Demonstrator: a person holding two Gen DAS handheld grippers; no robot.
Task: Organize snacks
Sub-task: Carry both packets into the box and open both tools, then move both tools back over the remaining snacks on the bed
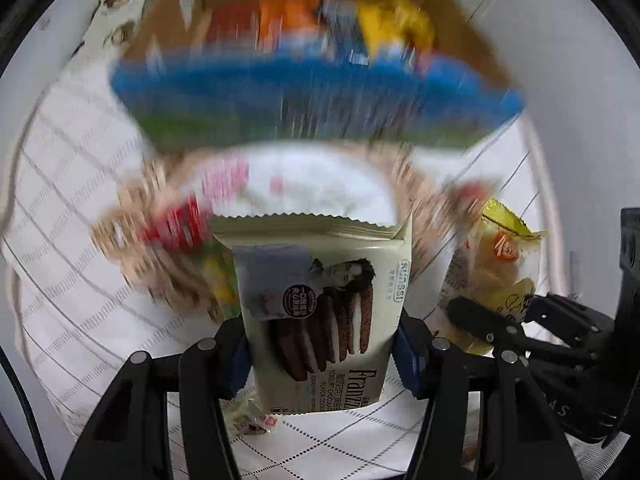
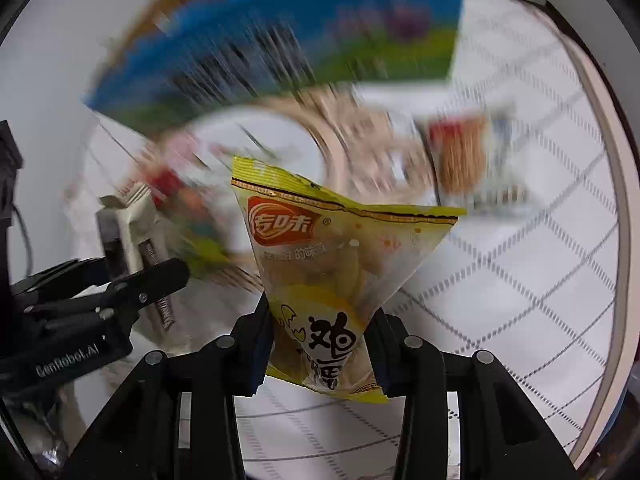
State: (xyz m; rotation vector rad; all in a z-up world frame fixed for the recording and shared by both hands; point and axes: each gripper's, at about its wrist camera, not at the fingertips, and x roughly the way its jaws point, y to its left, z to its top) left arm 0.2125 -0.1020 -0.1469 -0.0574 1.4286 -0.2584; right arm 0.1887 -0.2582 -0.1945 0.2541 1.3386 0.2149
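My left gripper (image 1: 322,354) is shut on a cream pack of chocolate sandwich cookies (image 1: 320,300), held up off the table. My right gripper (image 2: 320,344) is shut on a yellow snack bag (image 2: 340,256) with an orange logo, also lifted. In the left wrist view, the yellow snack bag (image 1: 496,264) and the right gripper (image 1: 512,320) show at the right. In the right wrist view, the cookie pack (image 2: 132,224) and the left gripper (image 2: 132,280) show at the left. Below both lies a blurred woven basket (image 1: 168,272) with a white inside and a red packet (image 1: 176,224).
A blue and green box (image 1: 312,96) stands behind the basket, with a cardboard box (image 1: 460,28) of several coloured packs beyond it. A white checked tablecloth (image 2: 520,280) covers the table. An orange and red packet (image 2: 460,156) lies right of the basket.
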